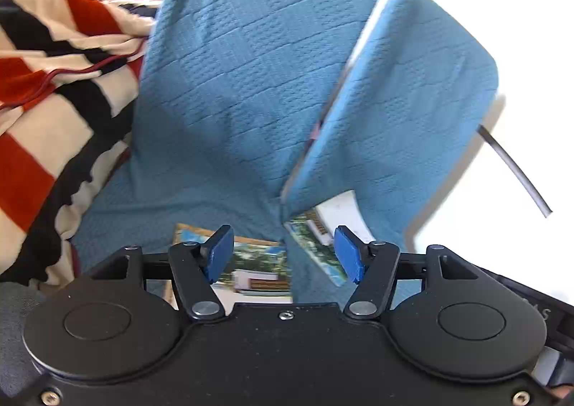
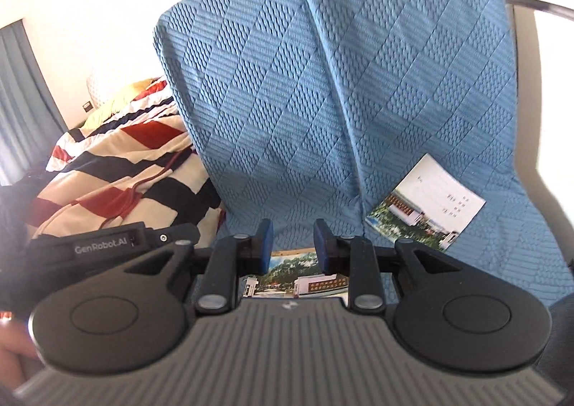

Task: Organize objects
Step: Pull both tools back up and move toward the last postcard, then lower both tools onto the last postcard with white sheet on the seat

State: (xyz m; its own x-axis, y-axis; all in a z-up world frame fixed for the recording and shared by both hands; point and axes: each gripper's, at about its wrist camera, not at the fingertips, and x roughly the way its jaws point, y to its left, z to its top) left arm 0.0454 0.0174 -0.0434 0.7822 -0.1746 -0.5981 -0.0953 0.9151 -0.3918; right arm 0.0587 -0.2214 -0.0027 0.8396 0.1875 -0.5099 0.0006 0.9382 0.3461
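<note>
Two tall blue quilted-fabric cushions (image 2: 323, 90) stand side by side against a white wall, on a blue quilted seat. A glossy photo postcard with a white building and trees (image 2: 428, 203) leans against the base of the right-hand cushion. A second building-and-trees postcard (image 2: 296, 280) lies flat on the seat just below the right gripper (image 2: 293, 244), whose blue-padded fingers are spread a little apart and grip nothing. The left gripper (image 1: 283, 251) hovers over the same seat — its fingers (image 1: 220, 251) spread wide and empty, with a postcard showing between them. A red, black and cream striped blanket (image 2: 118, 169) lies heaped to the left, a thin red cord (image 2: 132, 197) across it.
</note>
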